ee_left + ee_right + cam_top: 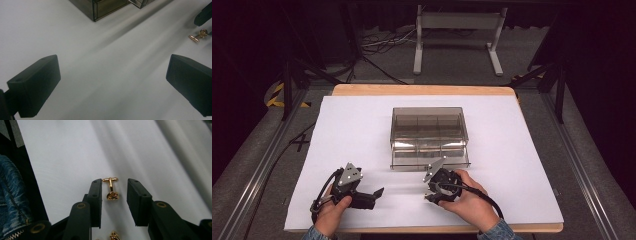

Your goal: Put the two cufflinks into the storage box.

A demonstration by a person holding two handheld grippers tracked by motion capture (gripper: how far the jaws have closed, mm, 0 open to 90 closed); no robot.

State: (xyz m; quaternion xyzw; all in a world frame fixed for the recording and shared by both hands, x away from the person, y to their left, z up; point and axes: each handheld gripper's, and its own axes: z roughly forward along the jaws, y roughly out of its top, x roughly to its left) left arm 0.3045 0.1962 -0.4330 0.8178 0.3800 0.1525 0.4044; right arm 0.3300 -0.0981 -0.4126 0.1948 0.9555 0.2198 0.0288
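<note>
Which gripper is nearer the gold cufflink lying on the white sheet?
Right. The right gripper has its jaws on either side of the gold cufflink, not yet pressing it. The left gripper sits off to the side, open, with bare white sheet between it and the cufflink.

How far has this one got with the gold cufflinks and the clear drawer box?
Done: the drawer box has its drawer pulled out. In hand: the right gripper has its jaws either side of a gold cufflink on the white sheet, not yet pinching. Left: gripping it and boxing it.
</note>
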